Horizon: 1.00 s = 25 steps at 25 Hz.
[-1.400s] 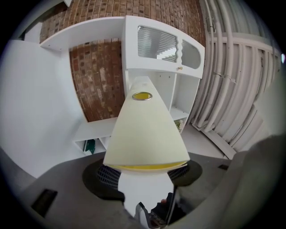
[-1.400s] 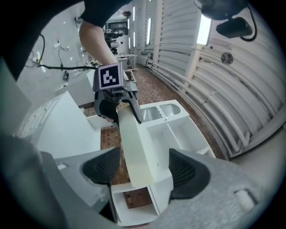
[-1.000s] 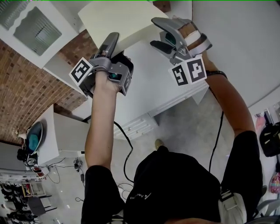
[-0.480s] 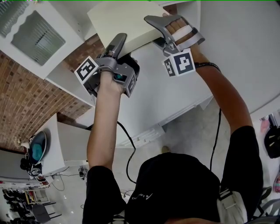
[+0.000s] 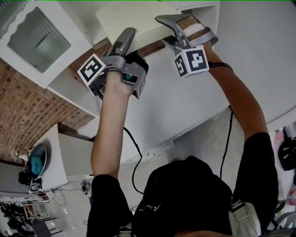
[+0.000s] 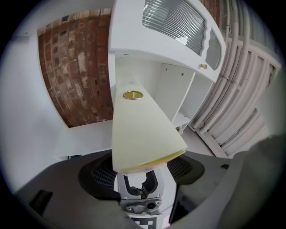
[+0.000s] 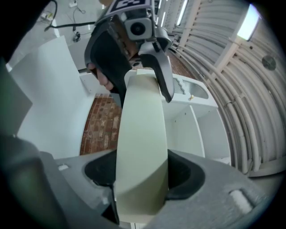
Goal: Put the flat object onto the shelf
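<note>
The flat object (image 5: 132, 18) is a thin cream board held overhead, tilted, its far end toward the white shelf unit (image 5: 203, 7). My left gripper (image 5: 128, 36) holds its near edge; those jaws are opening, with the board (image 6: 138, 134) still between the pads and touching them. My right gripper (image 5: 165, 30) grips the right-hand edge; its jaws are closing, and the board (image 7: 143, 147) fills the gap between both pads. The open shelf compartments (image 6: 174, 103) lie straight ahead of the board. A round yellowish mark (image 6: 132, 95) shows near the board's far end.
A brick wall (image 5: 27, 102) runs behind the white cabinet with a louvred door (image 5: 41, 32). A white counter (image 5: 185, 92) stands below the arms. Cables (image 5: 134, 157) trail to the floor. A side table carries a teal item (image 5: 37, 157).
Both grippers have carried the board up and further toward the shelf. The right gripper has slid onto the board's edge and its jaws have narrowed around it.
</note>
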Motion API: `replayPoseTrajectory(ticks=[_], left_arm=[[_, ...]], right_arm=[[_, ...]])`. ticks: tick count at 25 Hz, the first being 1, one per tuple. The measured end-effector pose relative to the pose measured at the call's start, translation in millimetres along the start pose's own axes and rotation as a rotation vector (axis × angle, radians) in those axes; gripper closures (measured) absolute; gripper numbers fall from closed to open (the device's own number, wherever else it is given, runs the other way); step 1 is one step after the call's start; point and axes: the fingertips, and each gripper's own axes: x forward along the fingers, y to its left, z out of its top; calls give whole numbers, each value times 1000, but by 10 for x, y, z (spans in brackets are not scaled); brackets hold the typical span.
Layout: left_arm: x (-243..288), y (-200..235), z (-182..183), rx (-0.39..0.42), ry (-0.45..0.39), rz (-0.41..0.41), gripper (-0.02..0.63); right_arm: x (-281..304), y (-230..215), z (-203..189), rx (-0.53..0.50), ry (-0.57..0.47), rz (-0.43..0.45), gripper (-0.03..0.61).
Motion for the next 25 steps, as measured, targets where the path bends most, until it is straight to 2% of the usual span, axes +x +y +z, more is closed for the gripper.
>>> replayPoseTrajectory(ticks=[5,13,16,20,25], left_arm=[[81,-39,122,127,-25,-50,263],[190,-90,260,420,-55,-101,204],[197,-38,256,529,-71,-80,184],[138,191,239,712,-59,-9,184],[-34,257,251,916,-92,8,188]], right_arm=[[187,-21,-39,10,-20,21,296],[615,-68,-111,19,-62,106,296],[731,-73,-170,25,-68,132,296],[867,-52,-251,27,-66,150,296],[1025,-32,-283,26,-77,154,293]])
